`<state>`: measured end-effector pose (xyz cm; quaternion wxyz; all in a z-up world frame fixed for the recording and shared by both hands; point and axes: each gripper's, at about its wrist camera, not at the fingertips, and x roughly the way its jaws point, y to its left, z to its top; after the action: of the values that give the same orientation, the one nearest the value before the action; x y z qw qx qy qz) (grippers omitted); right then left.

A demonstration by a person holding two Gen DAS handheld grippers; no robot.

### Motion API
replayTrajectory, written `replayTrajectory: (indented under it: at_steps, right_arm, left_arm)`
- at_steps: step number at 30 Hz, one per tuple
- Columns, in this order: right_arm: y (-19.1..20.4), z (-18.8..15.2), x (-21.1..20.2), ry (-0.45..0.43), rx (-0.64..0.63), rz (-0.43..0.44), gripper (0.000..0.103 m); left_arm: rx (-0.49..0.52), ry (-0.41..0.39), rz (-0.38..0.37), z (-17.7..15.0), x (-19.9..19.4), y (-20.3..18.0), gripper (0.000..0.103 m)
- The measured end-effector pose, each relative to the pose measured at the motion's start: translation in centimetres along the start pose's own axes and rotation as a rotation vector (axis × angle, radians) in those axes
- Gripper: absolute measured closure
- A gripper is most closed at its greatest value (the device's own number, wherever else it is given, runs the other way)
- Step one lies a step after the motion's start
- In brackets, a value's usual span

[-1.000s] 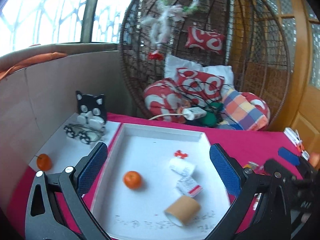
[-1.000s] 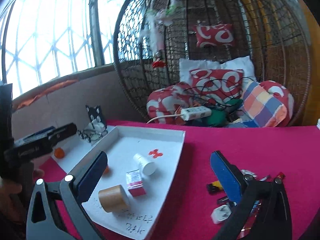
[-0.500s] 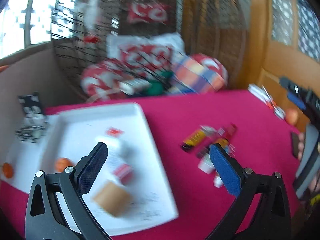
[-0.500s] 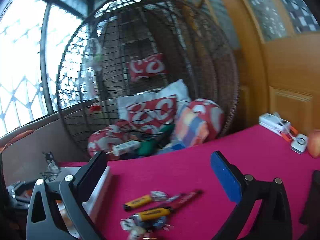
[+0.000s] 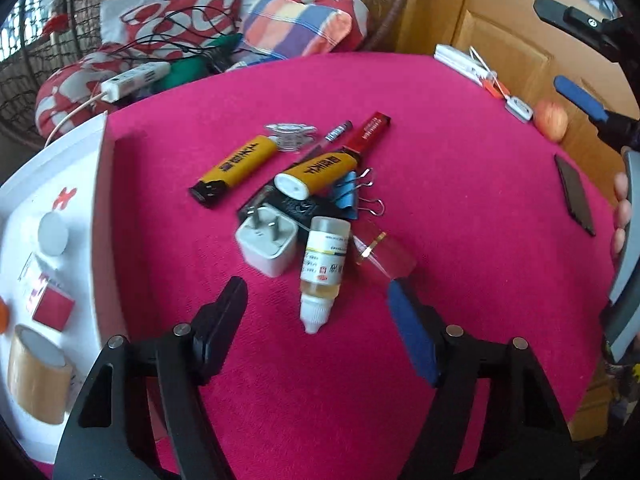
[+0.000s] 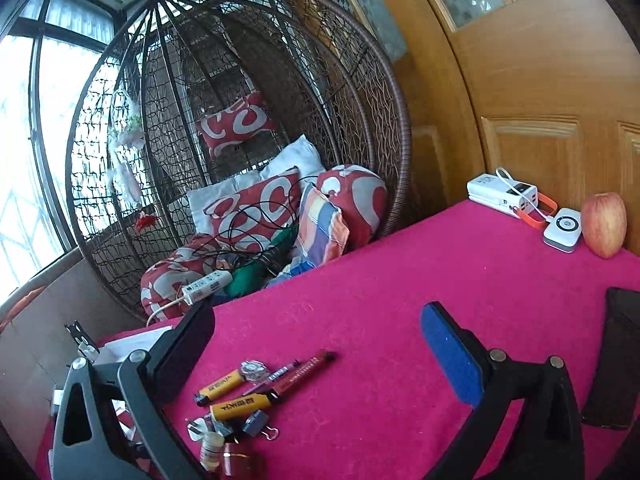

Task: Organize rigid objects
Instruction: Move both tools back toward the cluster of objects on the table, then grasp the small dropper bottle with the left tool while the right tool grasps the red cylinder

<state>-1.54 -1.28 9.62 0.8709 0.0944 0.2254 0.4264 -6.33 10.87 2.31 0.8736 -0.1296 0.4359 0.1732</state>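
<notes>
- Left gripper (image 5: pixel 316 300) closing, jaws partly open, pads touching nothing; dropper bottle (image 5: pixel 323 266) tip lies between them.
- Right gripper (image 6: pixel 316 340) wide, empty, over bare red cloth (image 6: pixel 380 280).
- Bottle in the pile beside white plug (image 5: pixel 267 245), near-side of two yellow lighters (image 5: pixel 236 166).
- Lighter and bottle print too small to read.
- White tray (image 5: pixel 94 200) left of the pile, cut off by the frame edge.

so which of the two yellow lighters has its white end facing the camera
The yellow lighter lying across the blue clips; the other one shows its black end.
</notes>
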Motion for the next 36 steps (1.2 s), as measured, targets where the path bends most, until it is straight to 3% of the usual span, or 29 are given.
replayTrajectory:
  at_steps: [4,8,11,16,20,24,27,28,29,30,32,36]
  right_arm:
    - [-0.8,-0.7,0.5,0.05,-0.005,0.004,0.0]
    - [-1.2,-1.6,1.3,0.125,-0.012,0.028,0.0]
    - [-0.8,-2.3,2.3,0.208,-0.047,0.088,0.0]
    - [1.9,-4.6,4.4,0.358,-0.18,0.181,0.002]
    - [4.0,-6.8,6.3,0.485,-0.267,0.247,0.03]
    - [5.6,-8.9,7.3,0.567,-0.361,0.27,0.037]
    - [7.0,-10.0,7.4,0.589,-0.444,0.269,0.047]
    - [7.5,-10.2,7.6,0.595,-0.468,0.265,0.054]
    - [8.0,-10.6,7.7,0.601,-0.496,0.265,0.069]
    - [8.2,-10.9,7.8,0.607,-0.516,0.26,0.075]
    - [8.6,-11.2,7.7,0.585,-0.552,0.236,0.075]
    - [7.8,-10.3,6.7,0.552,-0.509,0.219,0.075]
  left_arm:
    - [0.011,0.018,0.004,0.7,1.3,-0.2,0.037]
    - [0.022,0.014,0.031,0.8,2.0,0.0,0.066]
    - [0.013,0.008,-0.001,0.7,1.6,0.7,0.081]
    - [-0.023,-0.004,-0.022,-0.2,0.7,1.6,0.082]
    - [-0.05,-0.01,-0.023,-0.7,0.2,2.4,0.082]
    - [-0.068,-0.016,-0.033,-1.0,-0.4,2.6,0.082]
    - [-0.067,-0.013,-0.035,-1.1,-0.3,2.5,0.082]
    - [-0.068,-0.01,-0.039,-1.1,-0.2,2.4,0.082]
    - [-0.068,-0.009,-0.041,-1.2,-0.2,2.4,0.082]
    - [-0.067,-0.008,-0.043,-1.3,-0.2,2.4,0.082]
    - [-0.064,-0.009,-0.046,-1.4,-0.3,2.3,0.082]
    - [-0.059,-0.044,-0.043,-1.5,-1.6,2.3,0.082]
